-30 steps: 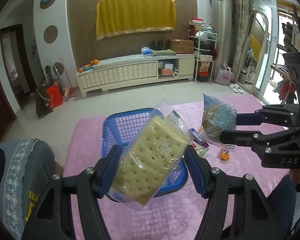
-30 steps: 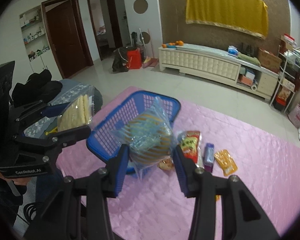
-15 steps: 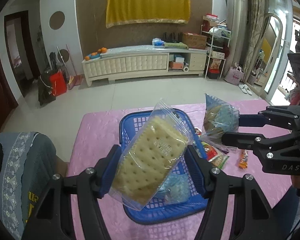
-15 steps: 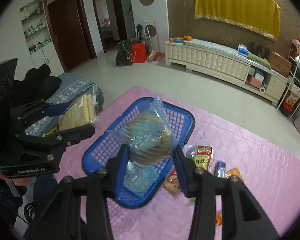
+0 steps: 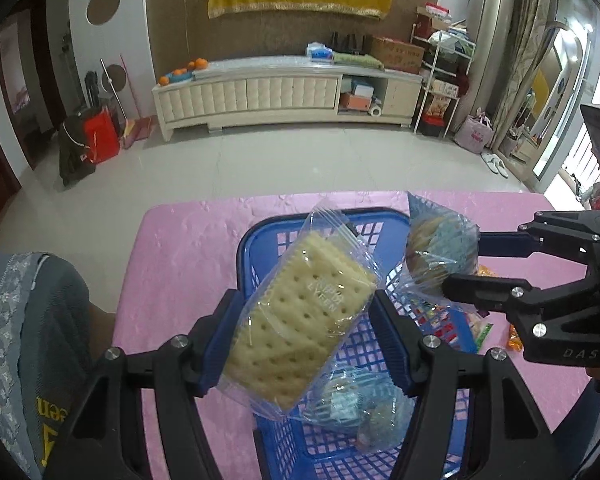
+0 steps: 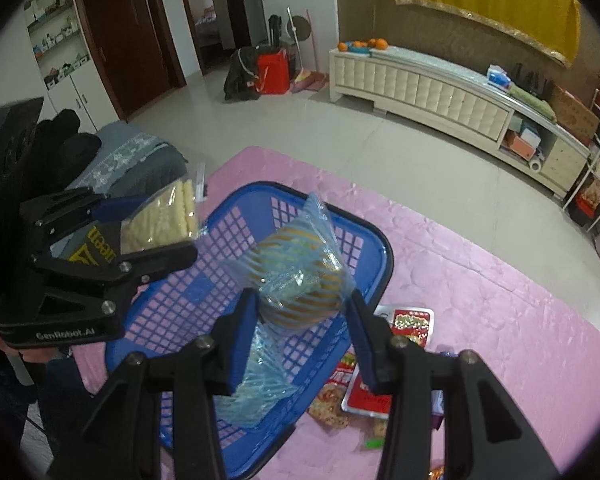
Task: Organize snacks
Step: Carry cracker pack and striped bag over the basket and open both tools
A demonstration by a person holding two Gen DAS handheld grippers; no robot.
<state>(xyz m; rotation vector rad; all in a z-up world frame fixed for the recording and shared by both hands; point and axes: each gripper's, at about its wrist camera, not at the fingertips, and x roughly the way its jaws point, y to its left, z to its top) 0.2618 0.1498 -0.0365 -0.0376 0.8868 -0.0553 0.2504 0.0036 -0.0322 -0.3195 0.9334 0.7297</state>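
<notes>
My left gripper (image 5: 302, 338) is shut on a clear pack of pale crackers (image 5: 296, 328), held over the blue plastic basket (image 5: 260, 240). The same pack (image 6: 160, 220) shows at the left of the right wrist view, in the left gripper (image 6: 148, 228). My right gripper (image 6: 302, 330) is shut on a round cake in a blue-striped wrapper (image 6: 296, 280), also above the basket (image 6: 380, 240). That cake (image 5: 436, 248) and the right gripper (image 5: 464, 268) appear at the right of the left wrist view. Another blue-wrapped snack (image 5: 356, 404) lies in the basket.
The basket stands on a pink quilted table cover (image 5: 180, 264). Red snack packets (image 6: 412, 324) and small loose packets (image 6: 332, 404) lie on the cover right of the basket. A person's grey clothing (image 5: 24, 340) is at the left. A long cream cabinet (image 5: 284, 92) stands across the floor.
Both grippers have carried their snacks forward and down, from short of the basket to over it. The basket now fills more of each view. Neither grip has altered.
</notes>
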